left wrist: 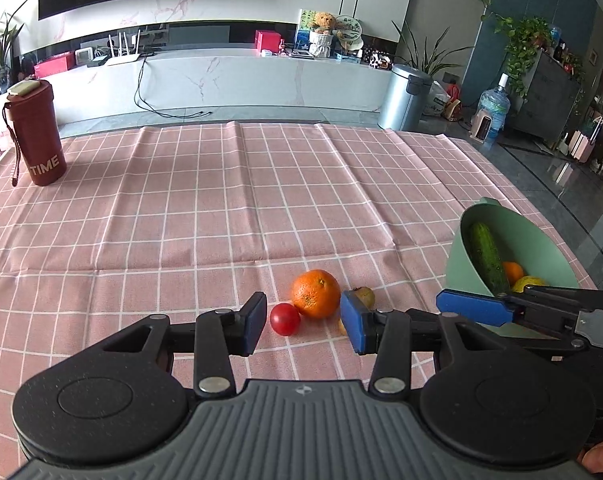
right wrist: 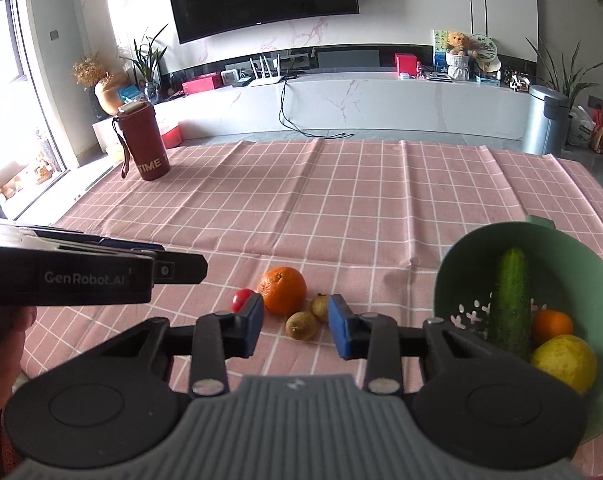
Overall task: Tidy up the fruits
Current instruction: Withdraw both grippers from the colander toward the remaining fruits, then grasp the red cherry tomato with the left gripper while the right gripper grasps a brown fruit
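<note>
Left gripper spread wide, nothing held, lined up on the loose fruit.
From my left wrist view, the tomato and orange sit touching on the pink cloth, between my fingers' line; the green bowl with the cucumber waits right. Switching to right wrist: right gripper is also wide and empty, framing two small brownish fruits, probably next into the bowl.

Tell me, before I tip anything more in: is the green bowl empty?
No. The green bowl holds a cucumber, small orange and lemon.
</note>
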Action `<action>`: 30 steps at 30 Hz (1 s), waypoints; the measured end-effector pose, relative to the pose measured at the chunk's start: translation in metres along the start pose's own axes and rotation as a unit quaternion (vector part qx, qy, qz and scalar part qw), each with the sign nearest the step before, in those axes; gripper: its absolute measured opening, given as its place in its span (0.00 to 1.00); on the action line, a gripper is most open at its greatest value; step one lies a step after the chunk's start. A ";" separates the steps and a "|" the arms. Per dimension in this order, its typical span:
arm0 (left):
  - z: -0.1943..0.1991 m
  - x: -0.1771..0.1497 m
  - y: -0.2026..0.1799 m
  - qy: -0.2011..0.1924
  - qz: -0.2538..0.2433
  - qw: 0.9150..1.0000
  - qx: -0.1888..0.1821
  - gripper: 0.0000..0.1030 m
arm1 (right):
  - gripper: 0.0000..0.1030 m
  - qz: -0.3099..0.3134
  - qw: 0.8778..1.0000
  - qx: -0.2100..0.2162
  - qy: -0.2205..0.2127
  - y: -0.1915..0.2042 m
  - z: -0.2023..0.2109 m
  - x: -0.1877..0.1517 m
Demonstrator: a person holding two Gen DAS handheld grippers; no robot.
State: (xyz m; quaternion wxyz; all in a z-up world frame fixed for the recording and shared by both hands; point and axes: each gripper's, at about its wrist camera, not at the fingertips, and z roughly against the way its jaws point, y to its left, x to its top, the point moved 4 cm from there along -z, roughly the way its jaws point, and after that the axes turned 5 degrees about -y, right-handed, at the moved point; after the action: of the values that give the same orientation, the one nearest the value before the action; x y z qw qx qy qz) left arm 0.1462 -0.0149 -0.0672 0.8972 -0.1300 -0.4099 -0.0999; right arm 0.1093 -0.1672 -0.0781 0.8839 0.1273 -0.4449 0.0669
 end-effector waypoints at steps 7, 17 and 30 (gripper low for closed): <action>-0.017 -0.014 0.010 0.006 0.000 1.000 -0.015 0.43 | 0.30 -0.008 0.999 -0.002 0.034 0.004 -0.027 -0.010; -0.047 -0.024 0.028 0.032 0.051 0.998 -0.036 0.36 | 0.28 -0.022 0.998 -0.002 0.061 -0.001 -0.060 -0.014; -0.072 -0.028 0.032 0.052 0.075 0.995 -0.052 0.36 | 0.28 -0.033 0.996 -0.007 0.087 -0.003 -0.089 -0.020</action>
State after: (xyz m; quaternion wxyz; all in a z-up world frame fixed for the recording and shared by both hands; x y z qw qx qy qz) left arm 0.1883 -0.0056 -0.1382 0.9142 -0.2015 -0.3463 -0.0606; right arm 0.1669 -0.1449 -0.1453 0.9220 0.1294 -0.3620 0.0452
